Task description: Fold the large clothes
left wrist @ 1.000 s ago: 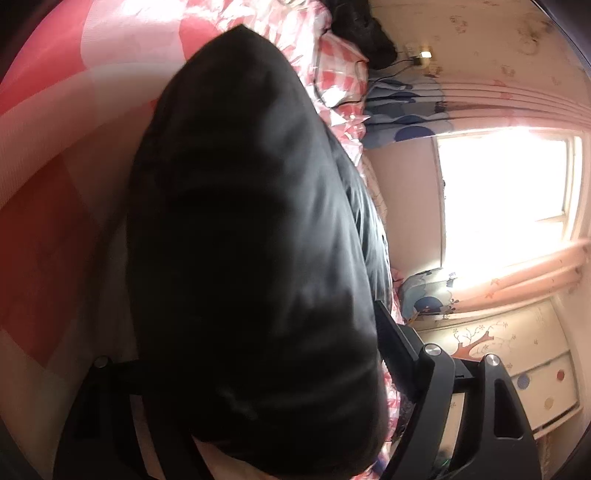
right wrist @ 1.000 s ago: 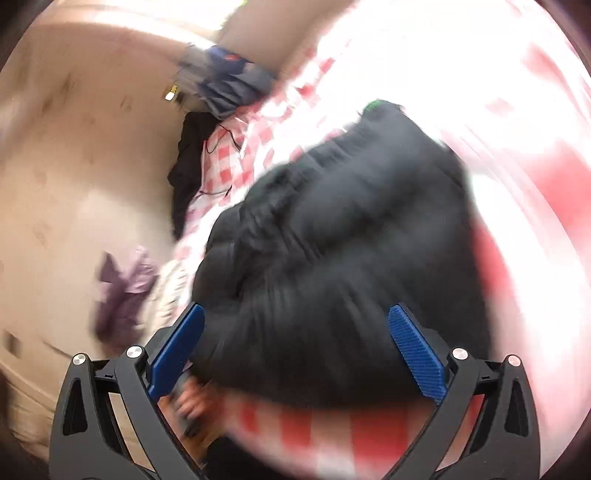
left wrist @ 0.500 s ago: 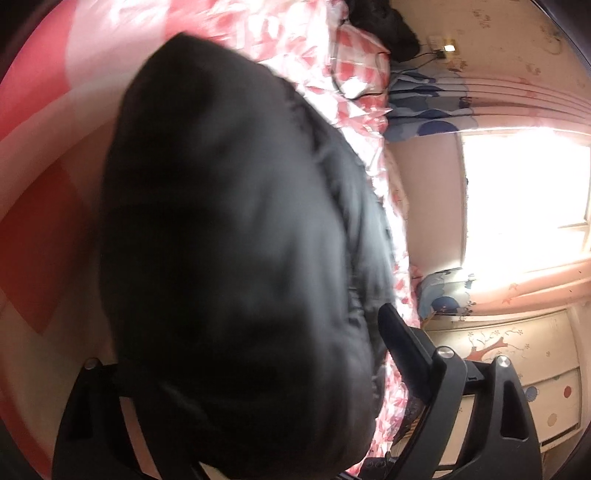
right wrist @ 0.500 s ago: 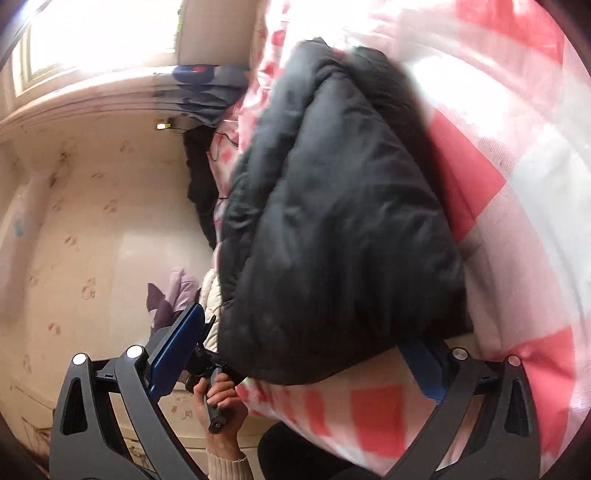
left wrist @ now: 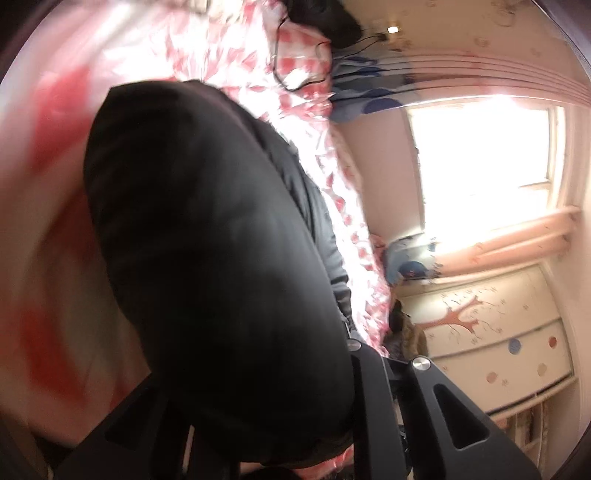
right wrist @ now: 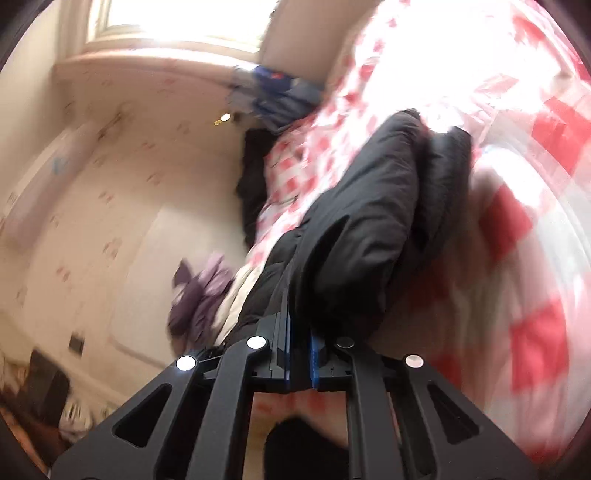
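Note:
A bulky black padded jacket lies folded on a bed with a red and white checked cover. In the left wrist view it fills the space between the fingers of my left gripper, which grips its near end; the fingertips are hidden by the fabric. In the right wrist view my right gripper is shut on the near edge of the jacket, its blue pads pressed together on the fabric.
A bright window and a painted chest of drawers stand beside the bed. Another dark garment lies at the head of the bed. A purple garment lies by the papered wall.
My right gripper was open around the jacket and has now closed on its edge. Both views have swung; the jacket bundle has shifted in the left view.

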